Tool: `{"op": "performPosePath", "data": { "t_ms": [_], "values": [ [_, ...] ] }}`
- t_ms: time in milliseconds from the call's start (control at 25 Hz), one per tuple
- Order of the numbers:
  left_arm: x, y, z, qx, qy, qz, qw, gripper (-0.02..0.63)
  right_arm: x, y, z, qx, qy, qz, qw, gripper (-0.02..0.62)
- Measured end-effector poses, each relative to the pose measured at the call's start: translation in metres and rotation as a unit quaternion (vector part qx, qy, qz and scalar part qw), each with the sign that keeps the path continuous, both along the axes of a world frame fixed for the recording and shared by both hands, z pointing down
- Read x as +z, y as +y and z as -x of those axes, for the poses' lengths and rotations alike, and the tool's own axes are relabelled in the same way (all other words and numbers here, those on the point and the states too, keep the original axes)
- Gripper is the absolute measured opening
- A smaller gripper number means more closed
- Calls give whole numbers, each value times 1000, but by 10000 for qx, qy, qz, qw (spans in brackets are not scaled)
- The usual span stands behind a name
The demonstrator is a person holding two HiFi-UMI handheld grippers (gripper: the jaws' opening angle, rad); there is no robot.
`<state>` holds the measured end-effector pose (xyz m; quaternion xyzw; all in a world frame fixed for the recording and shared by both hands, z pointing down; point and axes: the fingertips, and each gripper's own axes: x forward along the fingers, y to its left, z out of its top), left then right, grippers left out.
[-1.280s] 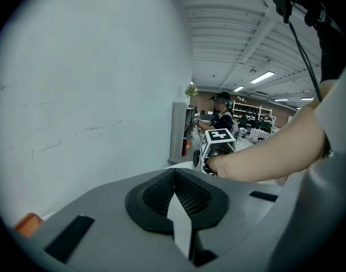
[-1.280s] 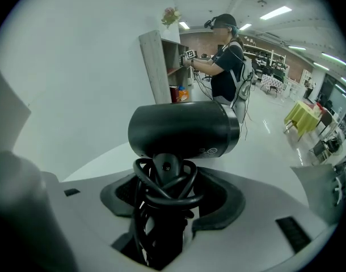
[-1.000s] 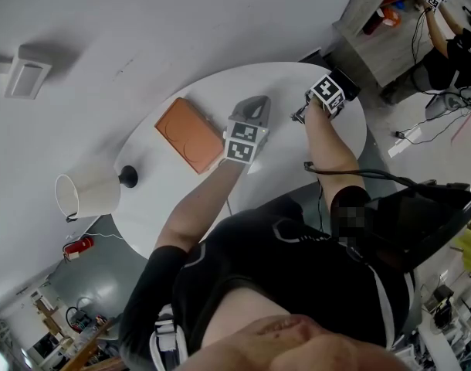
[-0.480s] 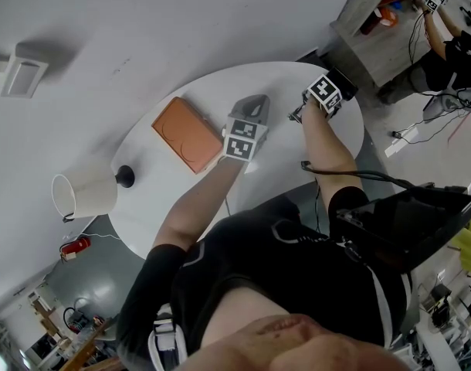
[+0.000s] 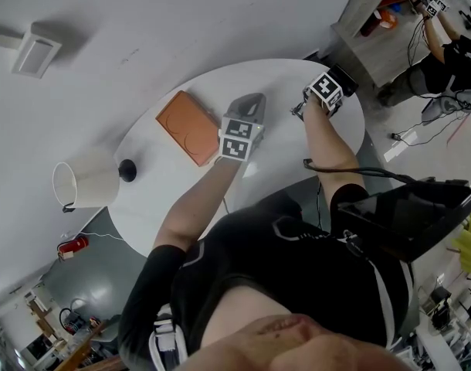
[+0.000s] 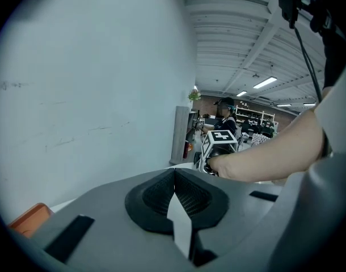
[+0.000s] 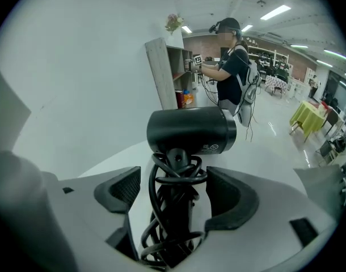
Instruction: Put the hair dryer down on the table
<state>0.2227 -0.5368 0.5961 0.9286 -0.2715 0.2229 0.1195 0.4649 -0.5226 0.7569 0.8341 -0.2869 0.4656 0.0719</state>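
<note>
Right tool (image 7: 174, 200), jaws just opened, straddles the hair dryer (image 7: 190, 130), seemingly without touching.

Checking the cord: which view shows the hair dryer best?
The right gripper view: the black hair dryer fills its middle, cord wound round the handle, between the right gripper's jaws, which have just been opening. In the head view that gripper hides nearly all of it; the left gripper view doesn't show it clearly.

The small print on the hair dryer (image 7: 190, 130) is illegible.
</note>
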Motion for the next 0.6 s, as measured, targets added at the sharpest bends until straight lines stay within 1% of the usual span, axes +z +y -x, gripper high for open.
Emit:
{"op": "performPosePath", "data": {
  "t_ms": [280, 480, 600],
  "values": [
    [-32, 18, 46, -274, 209, -218, 9992, 31, -29, 16, 26, -548, 334, -99, 9979, 344],
    [-54, 33, 88, -533, 402, -378, 9971, 31, -65, 18, 59, -816, 567, -305, 9946, 342],
    [-62, 44, 112, -726, 486, -416, 9953, 31, -80, 22, 83, -1012, 571, -359, 9926, 342]
  ]
}}
